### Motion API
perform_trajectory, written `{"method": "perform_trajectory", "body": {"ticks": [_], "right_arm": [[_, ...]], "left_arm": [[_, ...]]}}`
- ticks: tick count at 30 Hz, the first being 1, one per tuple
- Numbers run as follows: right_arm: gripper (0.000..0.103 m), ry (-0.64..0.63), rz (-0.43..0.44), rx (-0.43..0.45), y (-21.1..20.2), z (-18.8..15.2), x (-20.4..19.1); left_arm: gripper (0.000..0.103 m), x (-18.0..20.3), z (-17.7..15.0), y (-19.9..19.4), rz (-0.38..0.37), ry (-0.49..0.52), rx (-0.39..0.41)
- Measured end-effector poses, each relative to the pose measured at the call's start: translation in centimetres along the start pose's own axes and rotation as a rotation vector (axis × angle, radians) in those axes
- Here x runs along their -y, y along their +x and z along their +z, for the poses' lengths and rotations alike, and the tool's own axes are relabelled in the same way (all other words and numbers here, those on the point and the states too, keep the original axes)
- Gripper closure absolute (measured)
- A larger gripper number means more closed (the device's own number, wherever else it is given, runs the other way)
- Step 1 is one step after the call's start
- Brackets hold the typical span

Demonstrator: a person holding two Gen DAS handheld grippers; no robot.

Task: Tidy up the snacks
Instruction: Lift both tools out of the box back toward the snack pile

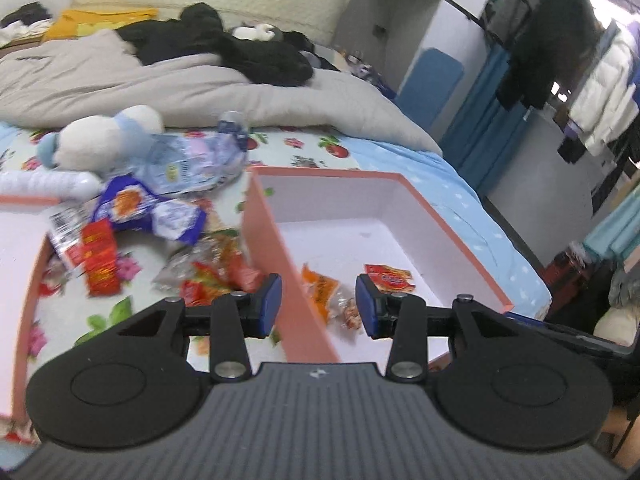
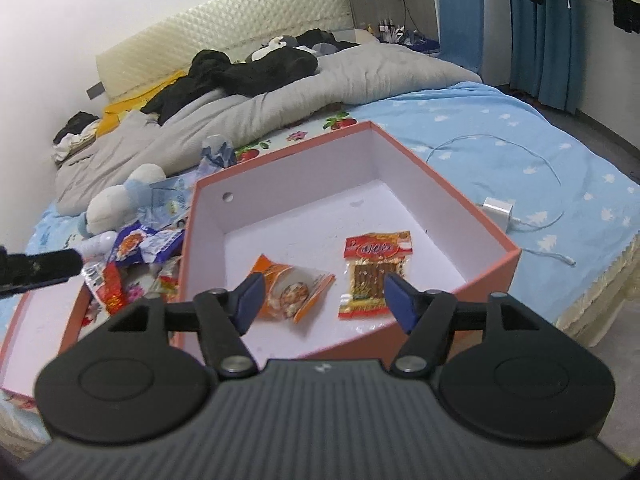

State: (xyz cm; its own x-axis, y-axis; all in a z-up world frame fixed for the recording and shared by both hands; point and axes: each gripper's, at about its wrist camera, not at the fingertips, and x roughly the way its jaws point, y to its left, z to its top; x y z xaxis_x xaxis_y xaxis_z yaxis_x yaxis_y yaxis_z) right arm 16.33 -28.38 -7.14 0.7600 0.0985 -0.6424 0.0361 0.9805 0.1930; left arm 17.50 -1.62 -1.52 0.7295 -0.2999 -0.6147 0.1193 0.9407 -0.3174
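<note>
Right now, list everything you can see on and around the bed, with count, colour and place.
Box: one, salmon outside, white inside, on bed.
Snack packets inside: two, orange and red, on box floor.
Loose snack pile: several, red, purple, silver, left of box.
Lid: one, salmon, left of pile.
Plush toy: one, white and blue, behind pile.
Charger: one, white, with cable, right of box.
Duvet: one, grey, far end.
Left gripper: open, empty.
Right gripper: open, empty, over box.

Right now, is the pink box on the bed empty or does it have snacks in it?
Not empty, but nearly: the pink box has no lid on and holds two snacks, an orange packet and a red packet, lying flat on its white floor.
</note>
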Motion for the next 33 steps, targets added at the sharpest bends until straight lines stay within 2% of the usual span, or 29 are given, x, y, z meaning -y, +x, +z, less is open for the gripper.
{"method": "perform_trajectory", "body": {"ticks": [9, 18, 23, 33], "right_arm": [[0.035, -0.082, 0.064, -0.018, 0.0, -1.3, -4.1], [0.035, -0.209, 0.206, -0.005, -0.3, -1.7, -10.0], [0.035, -0.250, 0.276, -0.017, -0.7, -3.0, -12.2], [0.035, -0.299, 0.344, -0.049, -2.9, -7.1, -13.8]], "left_arm": [[0.057, -5.5, -2.0, -4.5, 0.082, -0.084, 0.054], [0.057, -9.0, -3.5, -7.9, 0.141, -0.166, 0.103], [0.057, -10.1, -4.9, -9.2, 0.166, -0.208, 0.107], [0.057, -11.2, -8.3, -9.9, 0.189, -0.264, 0.066]]}}
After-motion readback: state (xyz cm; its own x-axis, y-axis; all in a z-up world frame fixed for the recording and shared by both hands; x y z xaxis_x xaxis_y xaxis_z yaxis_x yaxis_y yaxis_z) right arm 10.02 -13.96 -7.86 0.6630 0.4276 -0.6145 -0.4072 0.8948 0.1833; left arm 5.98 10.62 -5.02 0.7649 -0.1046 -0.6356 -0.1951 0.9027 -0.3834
